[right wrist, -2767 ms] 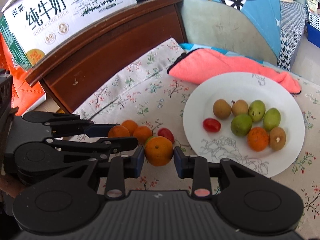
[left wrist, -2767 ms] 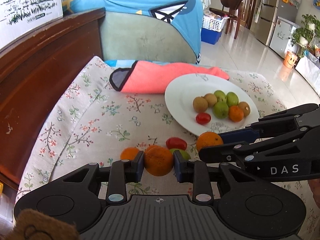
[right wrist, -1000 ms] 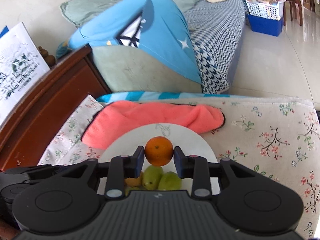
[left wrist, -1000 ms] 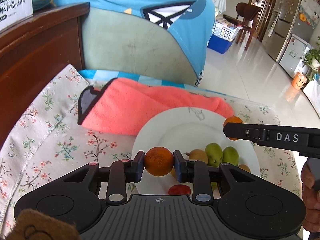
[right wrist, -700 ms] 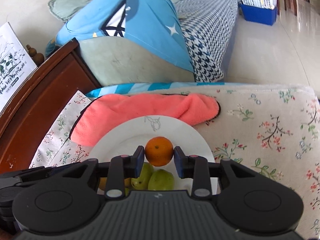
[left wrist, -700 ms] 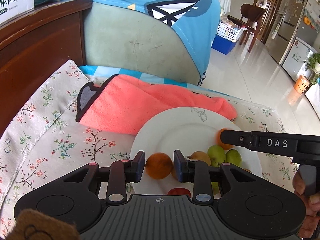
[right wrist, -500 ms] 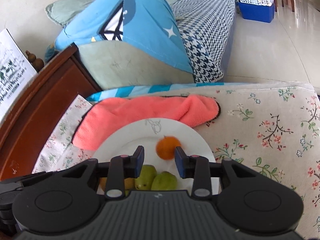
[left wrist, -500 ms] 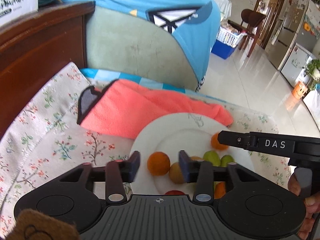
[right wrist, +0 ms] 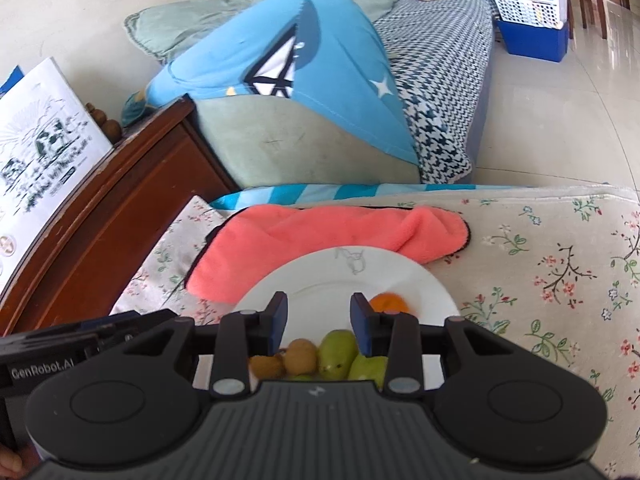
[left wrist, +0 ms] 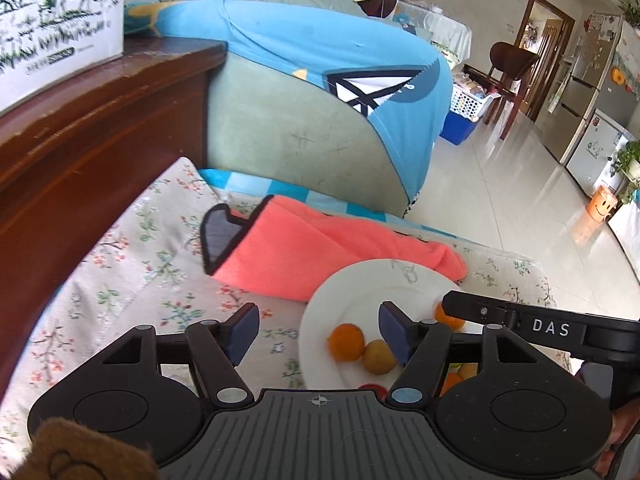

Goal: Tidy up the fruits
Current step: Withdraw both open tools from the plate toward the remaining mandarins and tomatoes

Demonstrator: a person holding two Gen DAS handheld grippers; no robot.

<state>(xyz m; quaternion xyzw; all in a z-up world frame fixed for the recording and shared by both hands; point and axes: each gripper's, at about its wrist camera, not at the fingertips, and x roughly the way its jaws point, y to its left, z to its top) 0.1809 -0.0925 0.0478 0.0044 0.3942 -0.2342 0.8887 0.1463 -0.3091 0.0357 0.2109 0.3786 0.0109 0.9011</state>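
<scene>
A white plate (left wrist: 356, 288) (right wrist: 344, 276) sits on the floral cloth and holds several fruits. In the left wrist view an orange (left wrist: 346, 341) lies on it beside a brown fruit (left wrist: 379, 357); a second orange (left wrist: 448, 317) shows behind the other gripper's finger. My left gripper (left wrist: 319, 328) is open and empty above the plate's left edge. In the right wrist view my right gripper (right wrist: 319, 316) is open and empty over the plate; an orange (right wrist: 389, 303) lies just right of it, with green fruits (right wrist: 338, 352) and brown fruits (right wrist: 301, 356) below.
A coral towel (left wrist: 308, 254) (right wrist: 320, 236) lies behind the plate, partly under its rim. A dark wooden headboard (left wrist: 80, 152) runs along the left with a milk carton (left wrist: 52, 20) on top. A sofa with a blue garment (left wrist: 320, 80) stands behind.
Both grippers opened and dropped their oranges onto the plate. The left one then rose and drew back to the left; the right orange rolled to the right.
</scene>
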